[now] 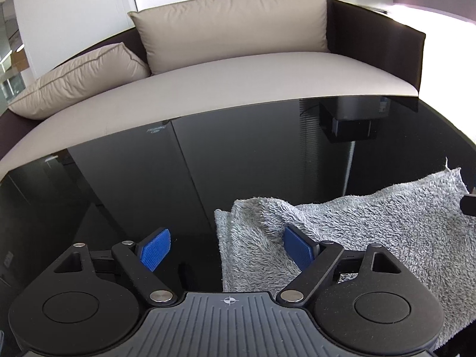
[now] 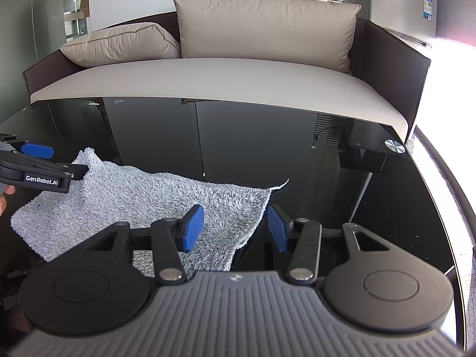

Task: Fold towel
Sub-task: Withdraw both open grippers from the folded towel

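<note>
Two grippers flank the grey towel (image 2: 154,199) on the black glass table (image 2: 327,178); left gripper (image 1: 226,247) gapes wide over its left edge, right gripper (image 2: 235,227) half-spread astride its right edge, neither pinching; grasping corners likely comes next, needing both to close.

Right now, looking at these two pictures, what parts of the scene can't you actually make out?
- Towel: in the left view its near edge is hidden behind the left tool; its right side runs off the picture.
- Towel's near edge, right view: covered by the right tool.
- Person: only a sliver of hand shows at the right view's left edge.
- Sticker on the table: print too small to read.
</note>
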`<state>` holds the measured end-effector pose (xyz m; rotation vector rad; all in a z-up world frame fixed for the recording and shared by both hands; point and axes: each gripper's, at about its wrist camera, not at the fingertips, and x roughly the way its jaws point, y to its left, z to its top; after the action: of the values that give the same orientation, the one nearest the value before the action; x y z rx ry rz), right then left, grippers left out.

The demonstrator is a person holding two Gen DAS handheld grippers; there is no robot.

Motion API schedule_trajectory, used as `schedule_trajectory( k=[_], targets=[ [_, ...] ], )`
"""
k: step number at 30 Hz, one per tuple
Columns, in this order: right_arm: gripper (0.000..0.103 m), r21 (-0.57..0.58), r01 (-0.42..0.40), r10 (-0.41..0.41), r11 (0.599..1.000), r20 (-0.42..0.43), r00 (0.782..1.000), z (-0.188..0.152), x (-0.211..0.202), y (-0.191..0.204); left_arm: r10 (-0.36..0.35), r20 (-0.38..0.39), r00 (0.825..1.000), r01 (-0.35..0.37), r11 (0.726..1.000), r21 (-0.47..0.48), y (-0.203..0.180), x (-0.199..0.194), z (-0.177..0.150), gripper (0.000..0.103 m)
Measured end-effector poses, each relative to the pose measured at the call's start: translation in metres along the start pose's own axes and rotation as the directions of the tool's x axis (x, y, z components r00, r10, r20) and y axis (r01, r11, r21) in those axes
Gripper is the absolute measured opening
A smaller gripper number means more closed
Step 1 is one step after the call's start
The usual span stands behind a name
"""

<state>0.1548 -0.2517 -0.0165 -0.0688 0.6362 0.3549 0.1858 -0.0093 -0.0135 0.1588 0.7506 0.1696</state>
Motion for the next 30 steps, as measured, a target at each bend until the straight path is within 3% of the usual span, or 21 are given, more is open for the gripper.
schedule_trajectory(
  k=[6,9,17,30],
  targets=[
    [0.051,0.002,0.002,-0.002,1.000,-0.001,1.000,0.000,0.002,0.002,0.007,0.046,0.999,-0.004,0.999,-0.052,0.012,-0.014,0.005,0.080],
    [0.051,0.003,0.003,-0.003,1.000,-0.002,1.000,0.000,0.003,0.002,-0.067,0.076,0.995,0.073,0.994,-0.077,0.012,-0.018,0.010,0.081],
    [0.052,0.001,0.004,-0.004,1.000,-0.005,1.000,-0.001,0.006,0.002,-0.039,0.036,0.999,0.039,0.999,0.000,-0.006,-0.002,0.003,0.080],
    [0.052,-0.021,0.023,-0.023,1.000,-0.021,1.000,-0.004,0.009,0.003,0.043,0.013,0.999,-0.042,0.997,-0.072,0.016,0.005,0.003,0.088]
  ],
)
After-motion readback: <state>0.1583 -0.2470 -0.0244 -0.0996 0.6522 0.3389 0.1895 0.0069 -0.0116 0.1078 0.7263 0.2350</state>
